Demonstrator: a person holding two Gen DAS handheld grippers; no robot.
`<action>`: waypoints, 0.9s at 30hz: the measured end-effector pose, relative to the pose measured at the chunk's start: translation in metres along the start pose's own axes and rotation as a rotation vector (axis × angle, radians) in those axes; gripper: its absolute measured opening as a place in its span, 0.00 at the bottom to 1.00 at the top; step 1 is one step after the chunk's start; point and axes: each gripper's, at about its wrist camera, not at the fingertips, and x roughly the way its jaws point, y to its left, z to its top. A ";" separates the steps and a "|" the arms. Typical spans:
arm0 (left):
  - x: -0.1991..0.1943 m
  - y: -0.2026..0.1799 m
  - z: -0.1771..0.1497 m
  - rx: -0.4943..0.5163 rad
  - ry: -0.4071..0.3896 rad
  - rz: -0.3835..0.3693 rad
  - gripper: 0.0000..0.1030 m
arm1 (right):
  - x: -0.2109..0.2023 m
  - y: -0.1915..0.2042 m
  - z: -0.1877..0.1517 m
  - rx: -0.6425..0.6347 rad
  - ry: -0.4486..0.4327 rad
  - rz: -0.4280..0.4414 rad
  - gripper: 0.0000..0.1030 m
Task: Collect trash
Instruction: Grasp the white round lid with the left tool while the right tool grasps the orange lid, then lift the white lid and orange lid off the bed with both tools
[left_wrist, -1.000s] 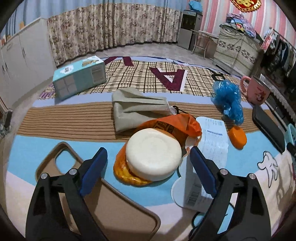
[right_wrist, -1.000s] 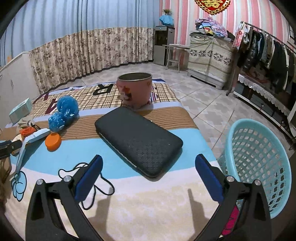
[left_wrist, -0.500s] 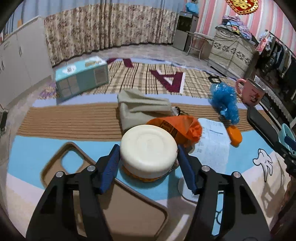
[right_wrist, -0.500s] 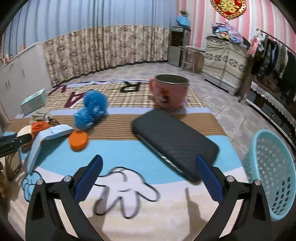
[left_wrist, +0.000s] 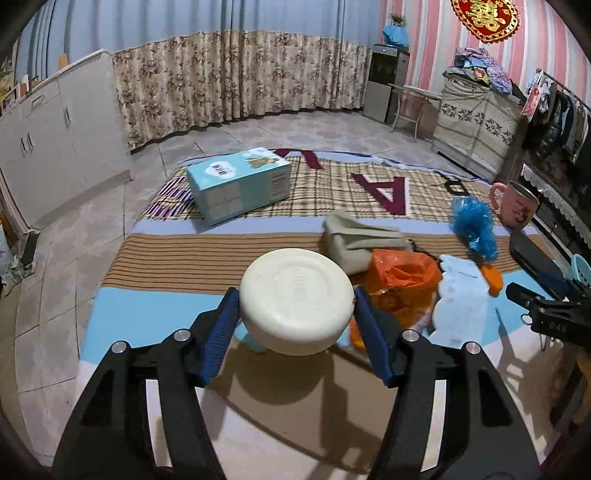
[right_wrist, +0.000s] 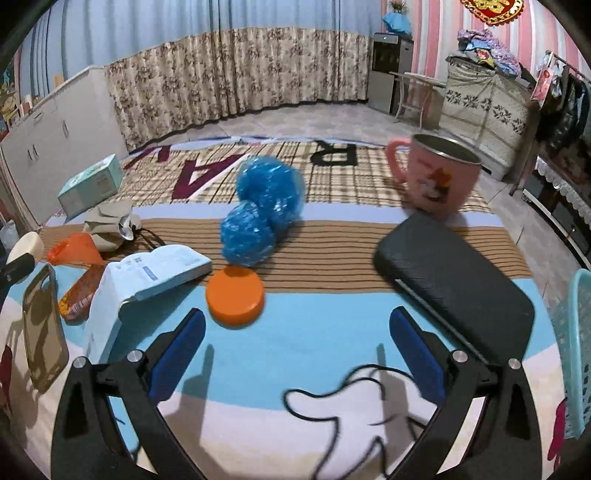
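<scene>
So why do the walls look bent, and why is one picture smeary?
Both views use fisheye lenses, so straight edges bow near the rim. The right wrist view is motion-blurred, worst on the pink mug. The left wrist view is sharper; the white round lid throws a soft shadow below it.

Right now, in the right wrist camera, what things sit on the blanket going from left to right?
Clear phone case → white paper box → orange lid → blue plastic balls → pink mug → black case.
</scene>
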 end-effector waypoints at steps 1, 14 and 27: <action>0.000 0.002 -0.001 0.006 0.001 0.007 0.59 | 0.003 0.003 0.000 -0.004 0.008 0.002 0.95; 0.009 0.009 -0.023 0.005 0.035 0.029 0.60 | 0.019 0.018 0.004 -0.044 0.051 0.094 0.40; 0.000 0.017 -0.036 -0.019 0.028 0.069 0.81 | -0.016 -0.015 -0.006 -0.069 -0.013 0.038 0.37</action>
